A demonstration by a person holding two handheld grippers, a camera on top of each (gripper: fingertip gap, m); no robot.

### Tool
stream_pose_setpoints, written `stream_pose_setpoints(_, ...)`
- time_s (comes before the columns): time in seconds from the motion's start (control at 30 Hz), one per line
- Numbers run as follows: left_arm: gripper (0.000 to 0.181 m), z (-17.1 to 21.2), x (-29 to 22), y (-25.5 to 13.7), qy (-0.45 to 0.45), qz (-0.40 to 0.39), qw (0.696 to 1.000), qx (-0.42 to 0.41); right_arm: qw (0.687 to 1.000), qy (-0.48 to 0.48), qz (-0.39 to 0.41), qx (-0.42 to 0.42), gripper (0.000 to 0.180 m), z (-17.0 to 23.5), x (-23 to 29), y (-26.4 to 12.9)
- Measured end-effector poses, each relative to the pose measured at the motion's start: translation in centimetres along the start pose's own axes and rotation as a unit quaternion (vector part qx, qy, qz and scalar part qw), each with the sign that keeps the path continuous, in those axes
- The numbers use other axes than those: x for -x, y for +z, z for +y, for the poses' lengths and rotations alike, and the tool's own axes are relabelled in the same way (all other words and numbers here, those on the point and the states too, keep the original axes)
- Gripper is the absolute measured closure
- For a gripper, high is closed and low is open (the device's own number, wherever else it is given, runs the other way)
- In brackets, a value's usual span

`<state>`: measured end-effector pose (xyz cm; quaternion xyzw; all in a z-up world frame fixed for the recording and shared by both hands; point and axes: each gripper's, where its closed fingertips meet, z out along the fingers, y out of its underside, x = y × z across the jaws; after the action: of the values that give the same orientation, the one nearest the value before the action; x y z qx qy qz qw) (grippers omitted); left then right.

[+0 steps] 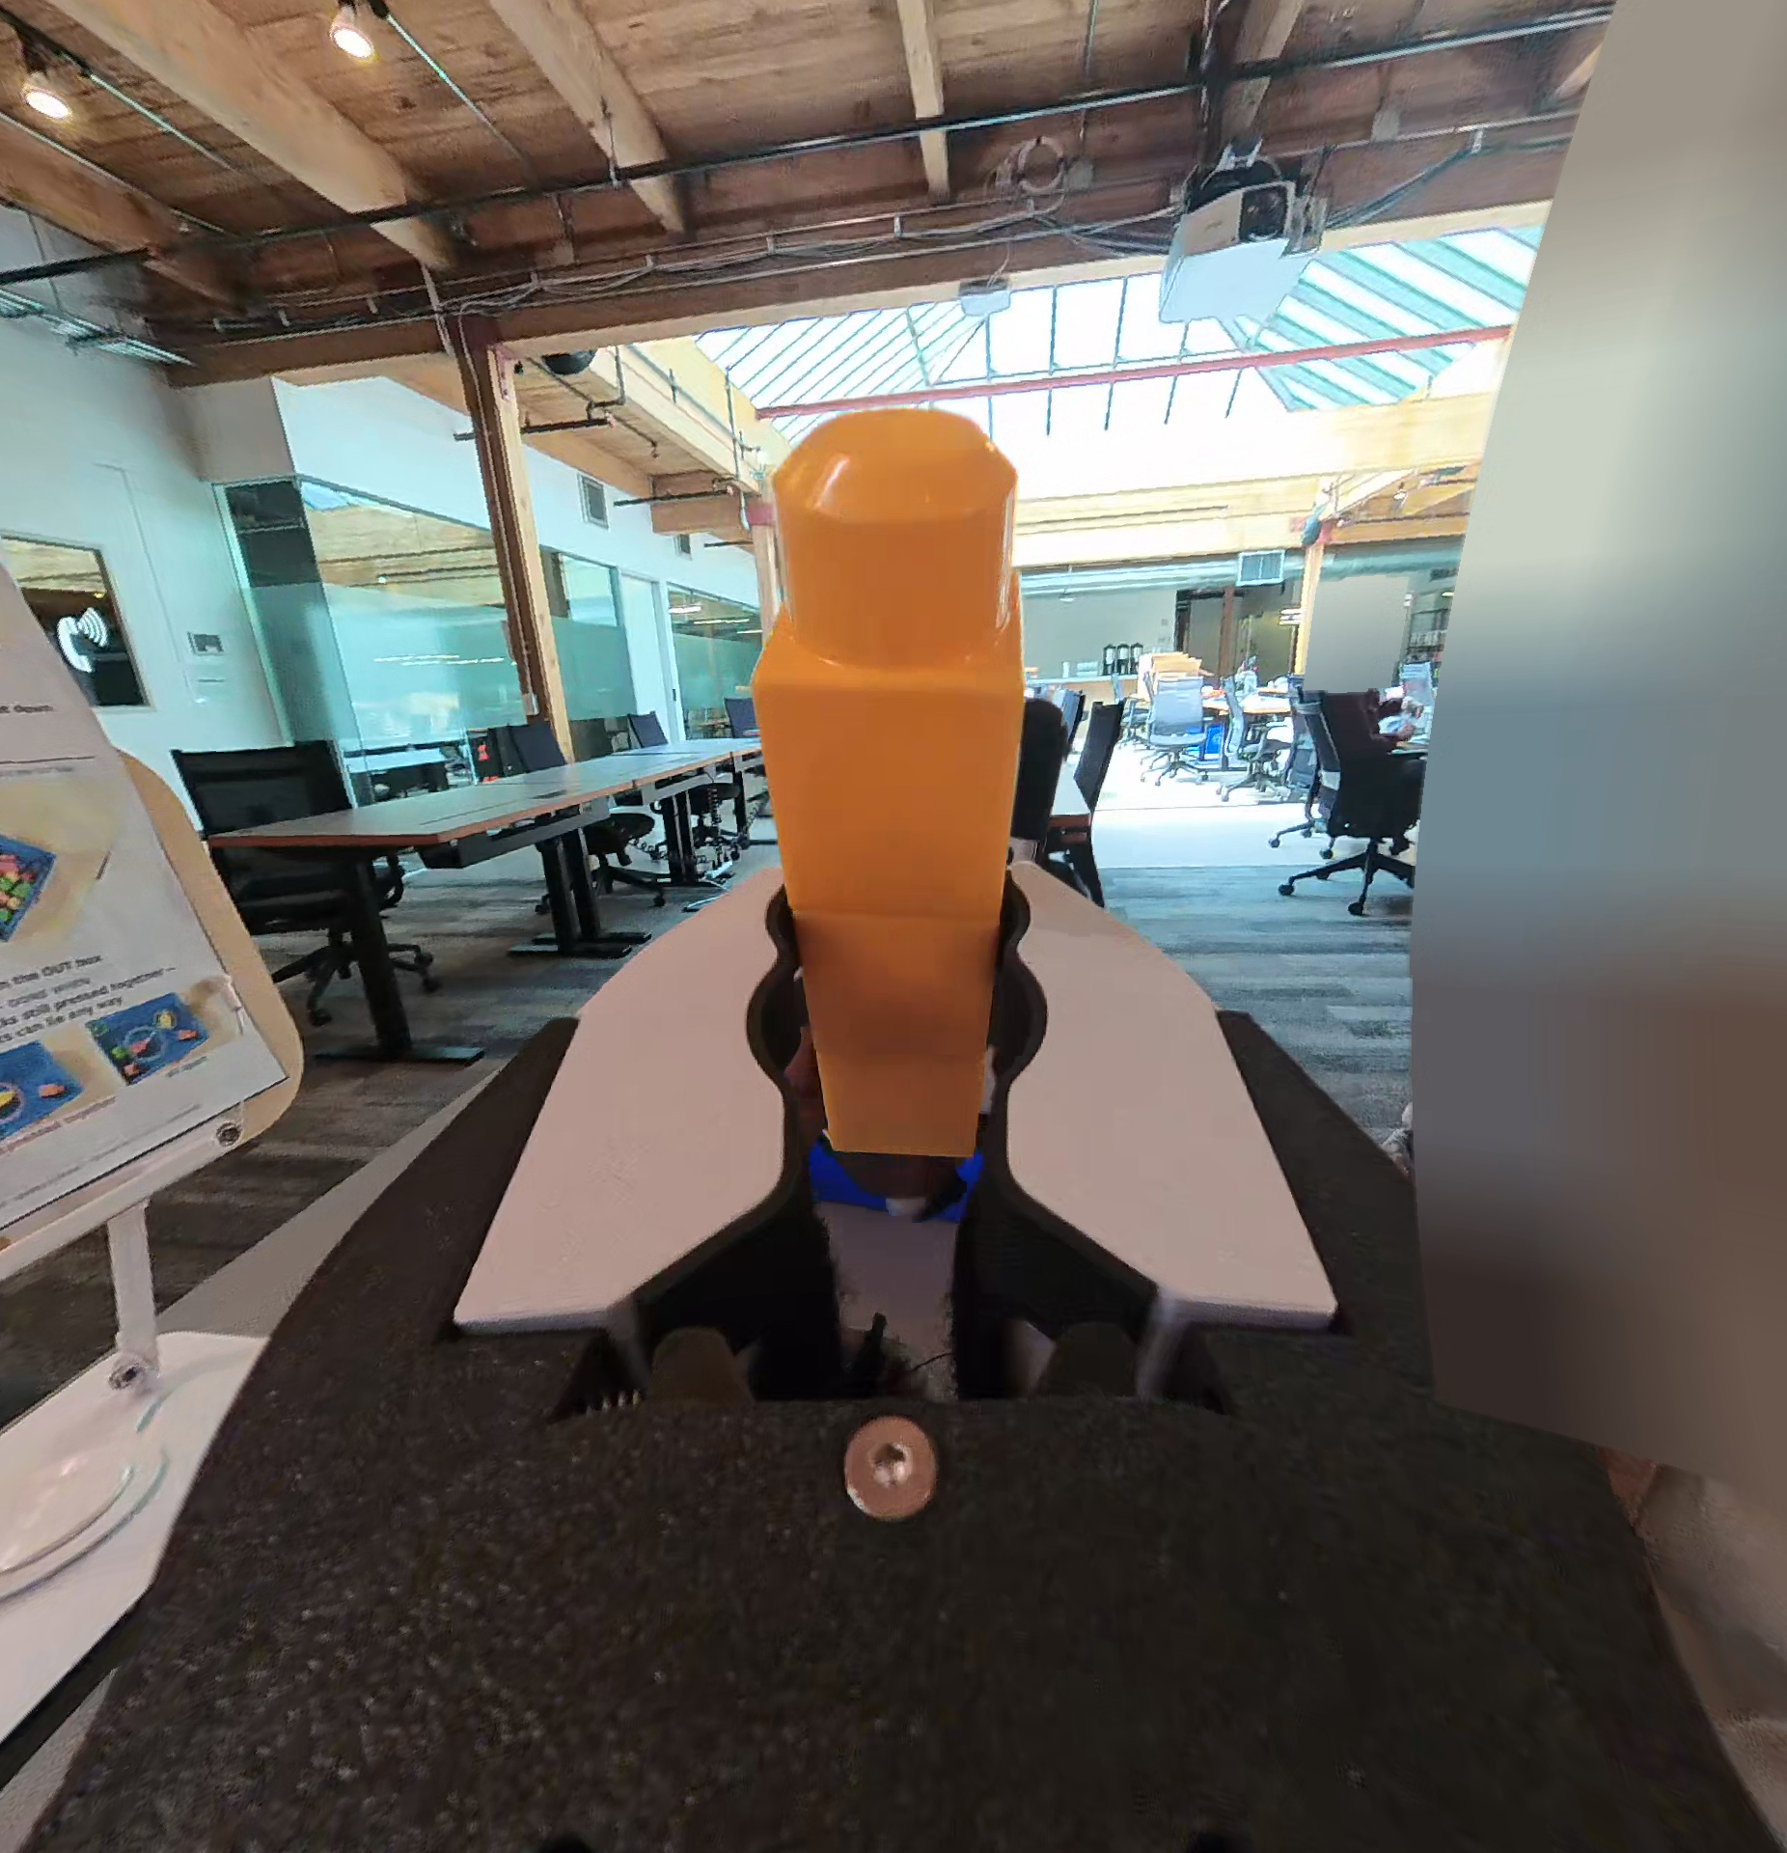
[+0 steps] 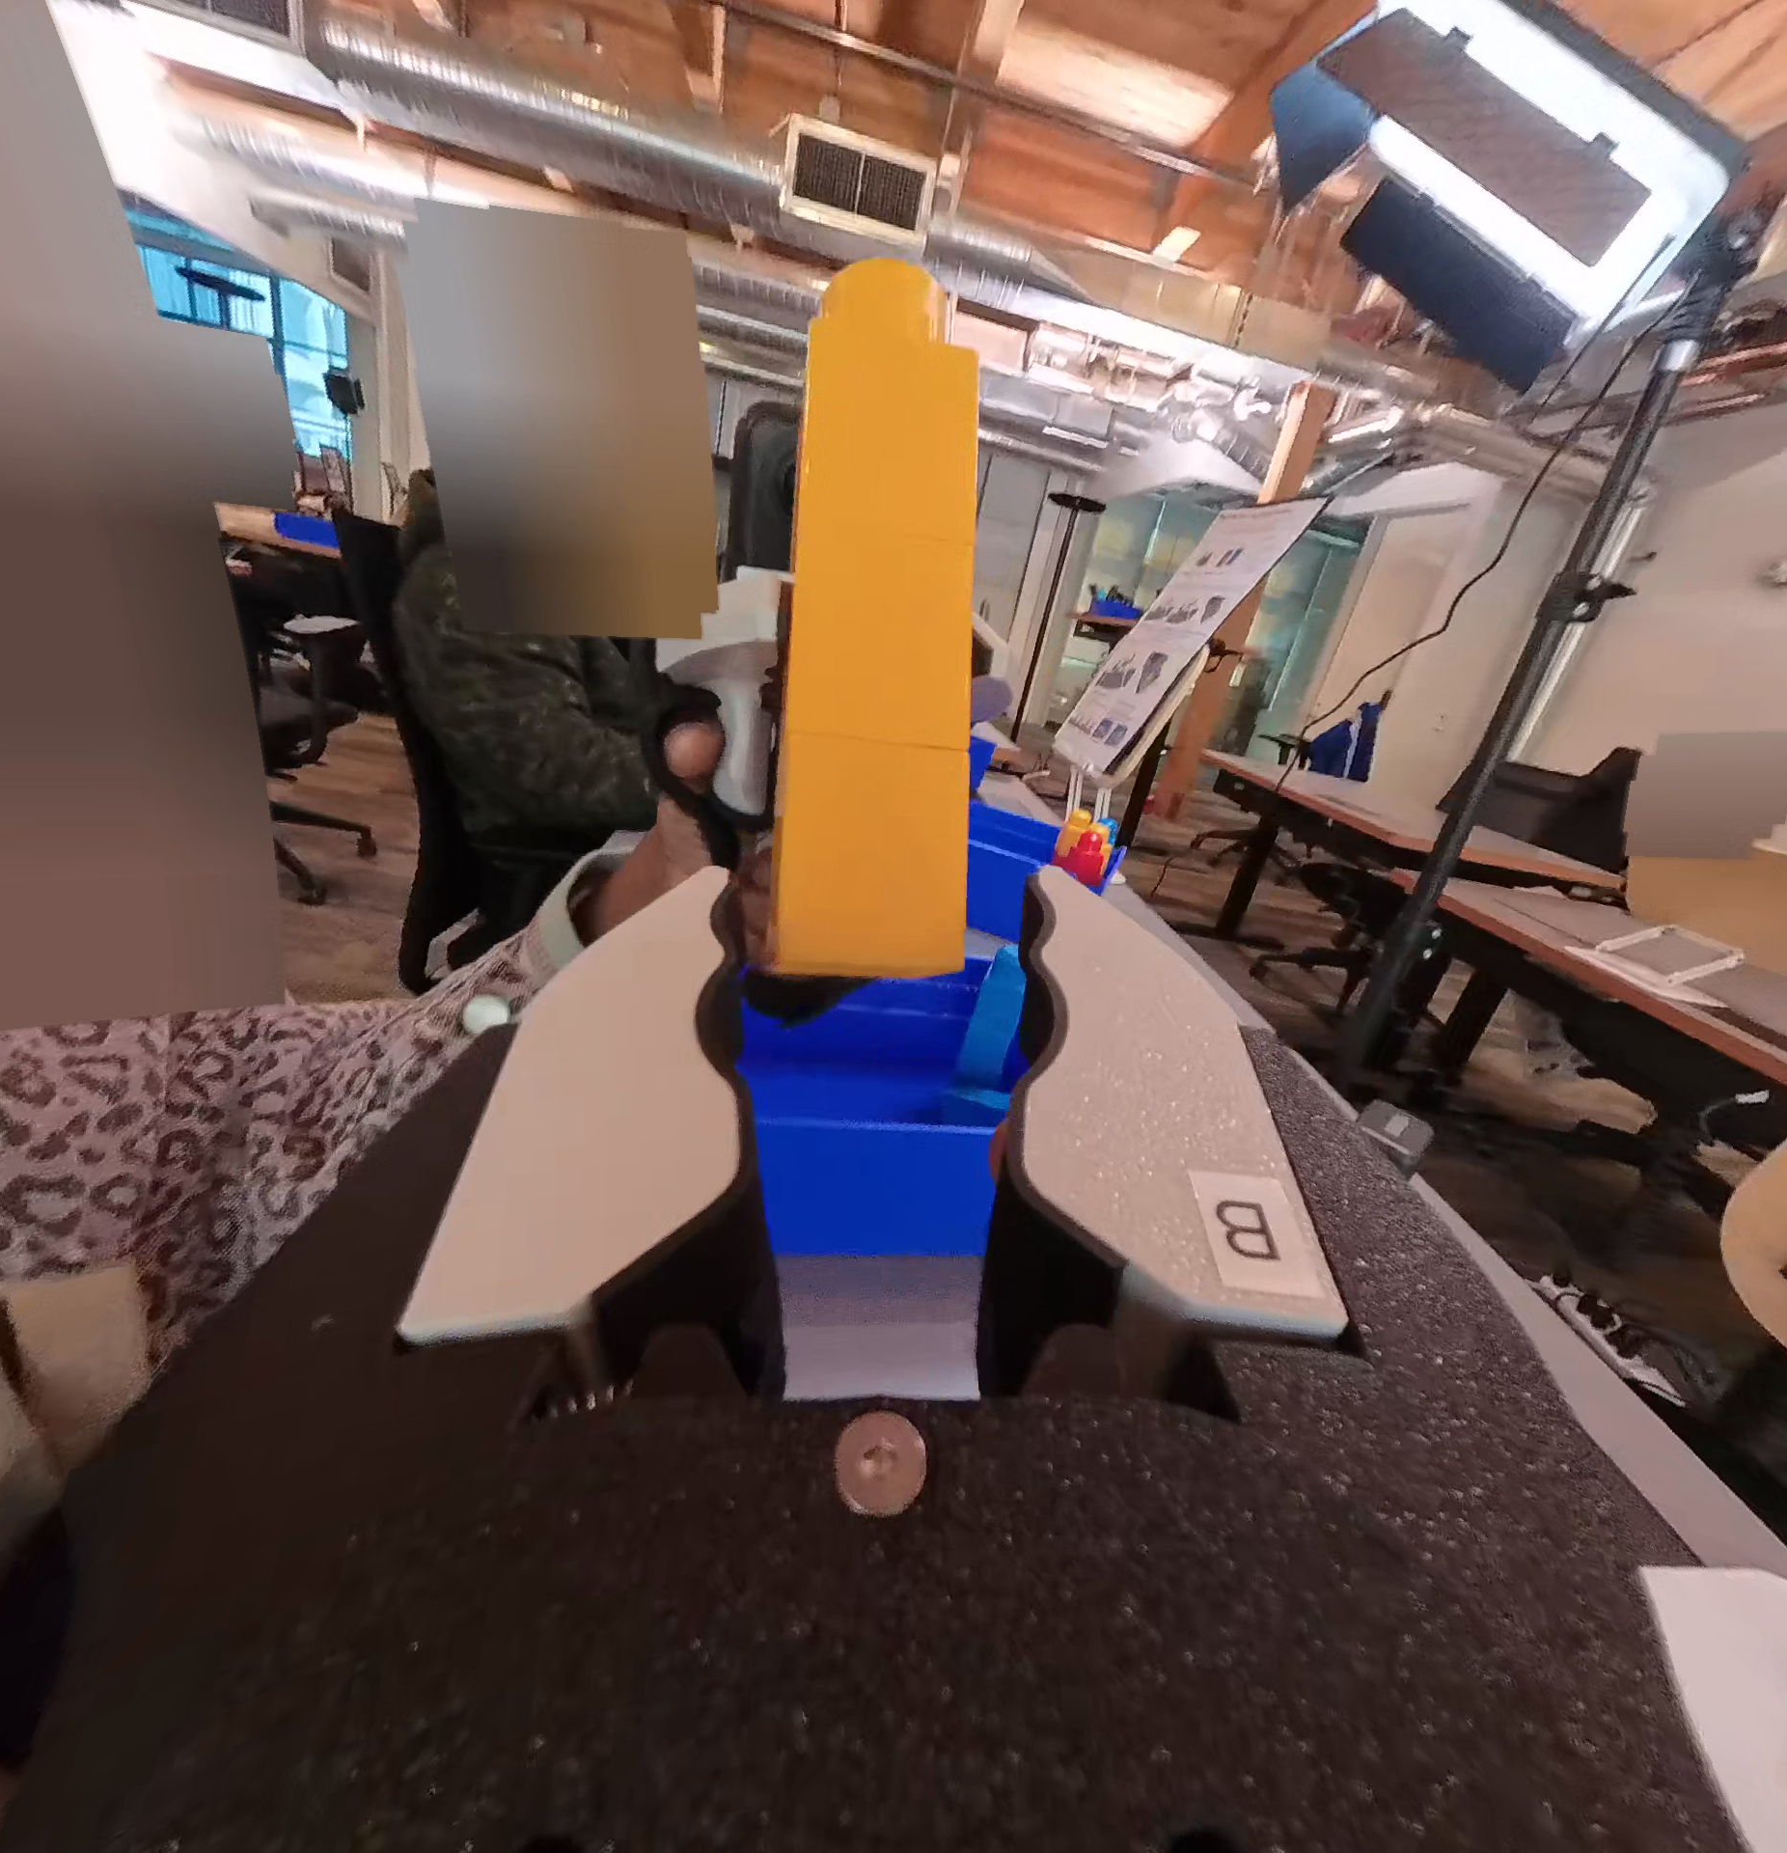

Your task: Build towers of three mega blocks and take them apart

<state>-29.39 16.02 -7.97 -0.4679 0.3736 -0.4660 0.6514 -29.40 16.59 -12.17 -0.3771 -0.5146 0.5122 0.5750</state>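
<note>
I've got the orange tower [image 1: 895, 802] of three stacked blocks clamped at its lower blocks in my left gripper [image 1: 895, 1013], held in the air above the blue bin [image 2: 869, 1173]; my right gripper [image 2: 874, 963] is spread wide and empty just under the tower's base. Risk as I see it: the grip is low and the stack stands tall, so pulling the top block off-axis could lever the tower loose and drop it into the bin
</note>
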Motion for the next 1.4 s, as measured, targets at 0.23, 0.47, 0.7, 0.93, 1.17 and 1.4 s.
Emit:
stream_pose_setpoints(0.23,0.145,-0.8,-0.1,0.2,0.009,-0.004,1.0,-0.021,1.0,0.025,-0.008,-0.013,0.143,-0.4,0.4,0.6)
stream_pose_setpoints(0.47,0.145,-0.5,-0.1,0.9,0.022,-0.017,1.0,-0.013,0.999,0.034,-0.012,0.009,0.143,-0.3,0.1,-0.3)
stream_pose_setpoints(0.7,0.145,-5.6,1.7,-3.0,-0.033,-0.048,0.979,-0.196,0.995,0.015,0.029,0.092,0.143,2.0,-2.1,-2.9)
stream_pose_setpoints(0.93,0.144,-5.2,6.1,-12.1,0.015,-0.235,0.963,-0.134,0.946,-0.004,0.307,0.103,0.143,-0.3,-10.0,-16.0)
stream_pose_setpoints(1.17,0.144,-5.2,6.7,-13.7,0.026,-0.283,0.95,-0.129,0.71,0.049,0.671,0.208,0.143,4.2,-12.2,-40.9)
stream_pose_setpoints(1.4,0.144,-5.4,6.9,-13.6,0.047,-0.287,0.946,-0.146,0.67,0.147,0.681,0.257,0.144,10.0,-11.2,-45.0)
